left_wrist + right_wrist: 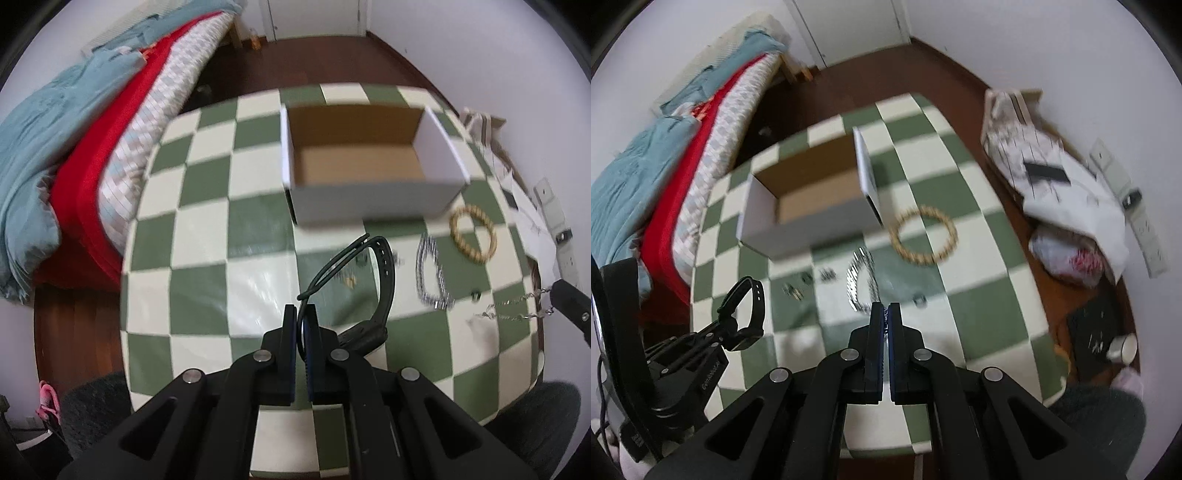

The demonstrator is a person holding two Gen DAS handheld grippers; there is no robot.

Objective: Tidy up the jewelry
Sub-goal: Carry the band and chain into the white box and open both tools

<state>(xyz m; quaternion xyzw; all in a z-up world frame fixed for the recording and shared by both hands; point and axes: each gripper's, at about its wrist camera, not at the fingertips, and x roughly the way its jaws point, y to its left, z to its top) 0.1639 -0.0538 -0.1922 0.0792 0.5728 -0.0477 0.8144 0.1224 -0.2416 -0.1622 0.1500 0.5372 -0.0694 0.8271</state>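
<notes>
- The black watch (373, 295) is held above the worktop (221, 236); the left hand-held gripper (300, 314) is clamped on a thin part of its strap, and the watch body hangs off to one side of the jaws.
- Risk: with so narrow a pinch and an off-centre load, the watch is judged likely to swing or slip out if it is carried abruptly.
- The silver chain (517, 308) is pinched at one end in the closed right hand-held gripper (885, 314) and trails free below it.
- Risk: the dangling chain can be dragged across the silver bracelet (860, 280) and the small loose pieces (798, 288), and these may be snagged or scattered.
- The open cardboard box (369, 206) stands beyond both grippers, its interior bare.
- Risk: the near wall may be struck by the hanging watch or chain if either is brought in too low, and the light box may be pushed.
- The beaded bracelet (474, 234) lies just beside the box corner and can be knocked toward the worktop edge.
- Motion blur limits how exactly either grip can be judged.
</notes>
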